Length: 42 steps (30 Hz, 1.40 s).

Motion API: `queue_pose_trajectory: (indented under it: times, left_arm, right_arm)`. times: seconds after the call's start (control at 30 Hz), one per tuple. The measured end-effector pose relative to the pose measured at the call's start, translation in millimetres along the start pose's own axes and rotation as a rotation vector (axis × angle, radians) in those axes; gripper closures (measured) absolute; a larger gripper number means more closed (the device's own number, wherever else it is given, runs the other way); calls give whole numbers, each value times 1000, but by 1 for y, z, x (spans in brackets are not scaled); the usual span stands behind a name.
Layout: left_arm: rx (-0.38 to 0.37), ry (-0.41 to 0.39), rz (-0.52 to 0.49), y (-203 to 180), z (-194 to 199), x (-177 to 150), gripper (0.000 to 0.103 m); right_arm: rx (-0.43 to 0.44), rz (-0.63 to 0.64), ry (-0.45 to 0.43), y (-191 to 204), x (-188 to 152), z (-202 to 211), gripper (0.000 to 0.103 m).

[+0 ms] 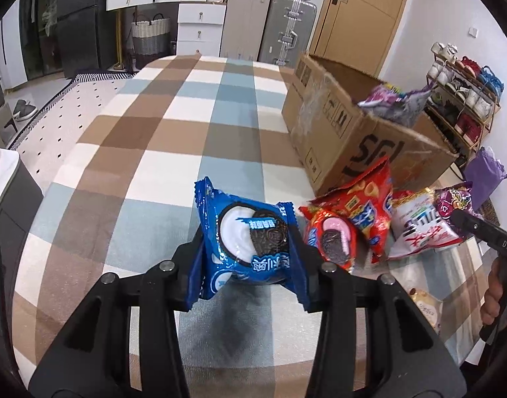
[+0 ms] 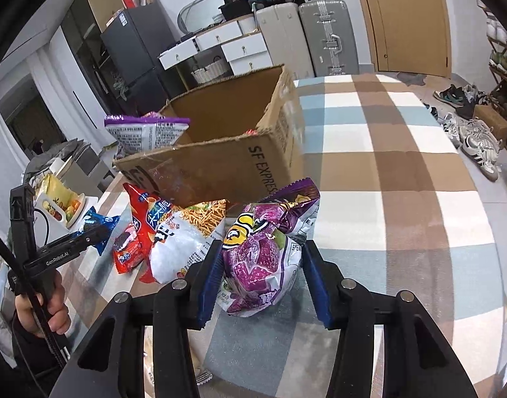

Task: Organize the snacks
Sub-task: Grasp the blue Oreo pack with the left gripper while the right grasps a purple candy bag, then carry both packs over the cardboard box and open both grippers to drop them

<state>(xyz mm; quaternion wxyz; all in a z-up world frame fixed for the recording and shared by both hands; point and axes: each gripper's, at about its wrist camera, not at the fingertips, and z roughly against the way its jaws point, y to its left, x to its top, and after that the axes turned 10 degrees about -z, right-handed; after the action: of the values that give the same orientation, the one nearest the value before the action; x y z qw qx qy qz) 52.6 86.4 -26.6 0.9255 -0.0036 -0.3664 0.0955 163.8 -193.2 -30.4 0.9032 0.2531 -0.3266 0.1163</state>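
My left gripper (image 1: 248,248) is shut on a blue Oreo pack (image 1: 246,237) and holds it above the checked tablecloth (image 1: 173,152). To its right lie a small red Oreo pack (image 1: 333,235), a red snack bag (image 1: 366,202), a white snack bag (image 1: 419,225) and a purple bag (image 1: 452,199). My right gripper (image 2: 261,258) is shut on the purple snack bag (image 2: 260,258), both pads pressing its sides. The open cardboard box (image 2: 220,159) stands just behind; a purple-topped bag (image 2: 144,129) sticks out of it.
Red and white bags (image 2: 173,232) lie left of my right gripper. A yellow snack package (image 2: 59,199) stands far left. The left gripper shows in the right wrist view (image 2: 97,232). Suitcases, drawers, a door and a shoe rack (image 1: 462,99) surround the table.
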Motion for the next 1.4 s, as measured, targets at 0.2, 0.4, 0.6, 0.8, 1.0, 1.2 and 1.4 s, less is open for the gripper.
queue_pose_trajectory:
  times: [0.2,0.4,0.6,0.8,1.0,1.2,1.4]
  left_arm:
    - [-19,-41,-8,-8,19,8,62]
    - [-33,-70,-24,-19,31,16,62]
    - [-62,-109,-35,-29,47,29,62]
    - [-74,-144,-71,-43,57,45,62]
    - [-97,-161,-105,-60,59,61,62]
    - [-123,-170,-135,-77,56,76,62]
    - [-139,-165,-153,-86,44,91,62]
  right_arm:
    - [6,-1,-41,2,1,18,55]
    - [29,3,-82,9,3,39,55]
    - [46,25,-120,21,9,54,55]
    - [62,38,-144,29,14,60,55]
    - [78,40,-163,34,21,62,55]
    - [86,38,-172,37,28,60,55]
    - [91,36,-173,40,36,55,55]
